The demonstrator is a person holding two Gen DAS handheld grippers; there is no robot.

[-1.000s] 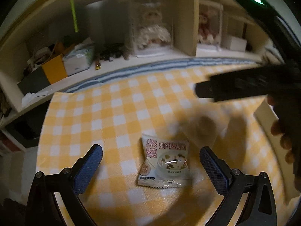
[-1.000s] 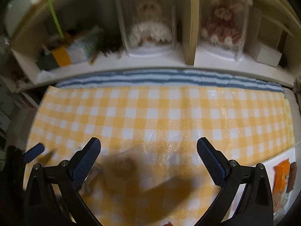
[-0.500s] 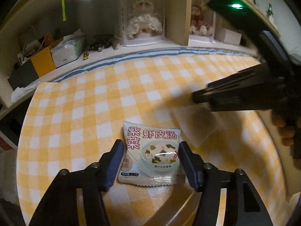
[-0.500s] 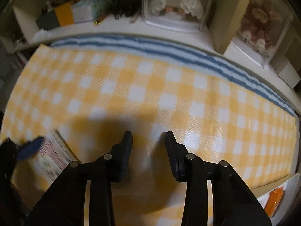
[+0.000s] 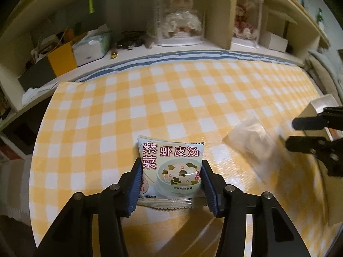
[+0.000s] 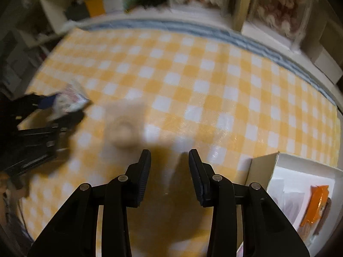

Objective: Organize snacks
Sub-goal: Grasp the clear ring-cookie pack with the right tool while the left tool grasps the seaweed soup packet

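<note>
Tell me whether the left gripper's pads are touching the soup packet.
Touching. The left wrist view shows the blue pads of the closing left gripper pressed against both side edges of the seaweed soup packet, which bows between them on the checked tablecloth.

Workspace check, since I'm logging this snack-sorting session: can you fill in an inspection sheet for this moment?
Surface: yellow-and-white checked cloth with a blue-striped edge along the far side.
Job's things: soup packet between the left gripper's pads; clear packet, blurred, lying on the cloth; white box with an orange snack inside.
Clutter: nothing seen on the cloth.
Grippers: left gripper closing, pads against the soup packet's sides; right gripper opening, nothing between its pads.
Cables: dark tangle on the shelf, too small to tell.
Surroundings: shelf with two cased dolls, tissue box, yellow box.
</note>
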